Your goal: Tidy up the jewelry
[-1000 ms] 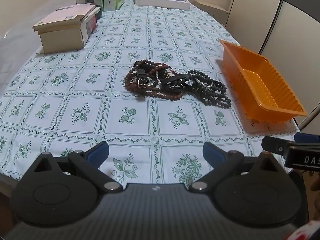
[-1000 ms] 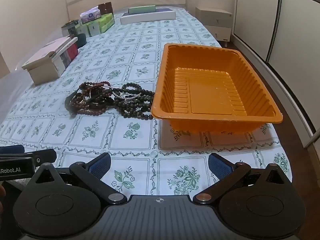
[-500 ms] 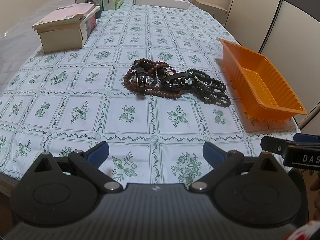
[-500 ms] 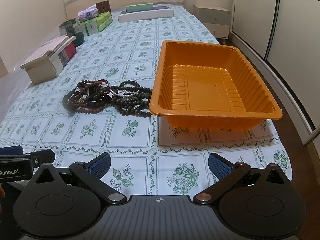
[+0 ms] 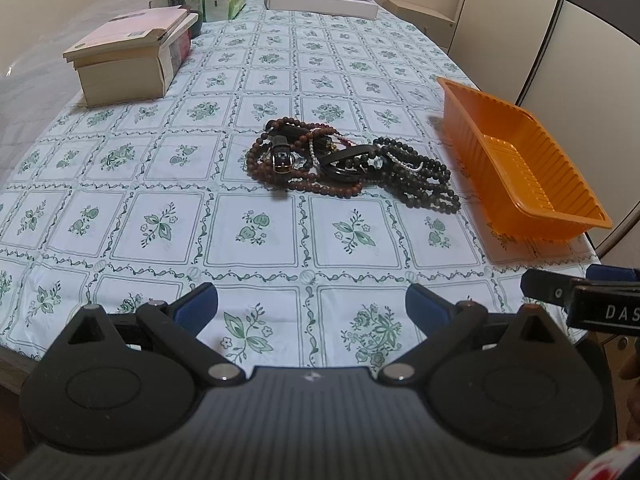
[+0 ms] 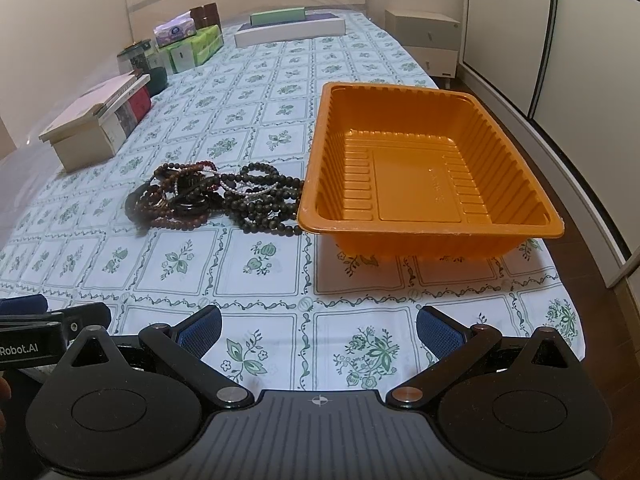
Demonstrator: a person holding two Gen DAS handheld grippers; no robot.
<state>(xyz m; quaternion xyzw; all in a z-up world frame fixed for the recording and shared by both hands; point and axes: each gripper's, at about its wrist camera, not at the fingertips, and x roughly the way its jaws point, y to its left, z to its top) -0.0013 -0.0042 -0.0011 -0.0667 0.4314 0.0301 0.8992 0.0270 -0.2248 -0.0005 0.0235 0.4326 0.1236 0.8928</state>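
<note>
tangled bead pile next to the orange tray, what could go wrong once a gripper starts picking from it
1. The brown and black bead strands, strap and pearl string lie knotted in one tangled pile of jewelry; lifting one strand will likely drag others along.
2. The dark beads touch the ribbed orange plastic tray, which looks light, so a pull may shove it.
3. The tray sits near the edge of the floral tablecloth; a nudge could tip it off.

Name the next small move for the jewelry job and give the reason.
Probably advance the open left gripper toward the tangled pile of dark beaded bracelets: the pile lies on the floral tablecloth, the orange plastic tray holds nothing, and neither gripper grips anything.
</note>
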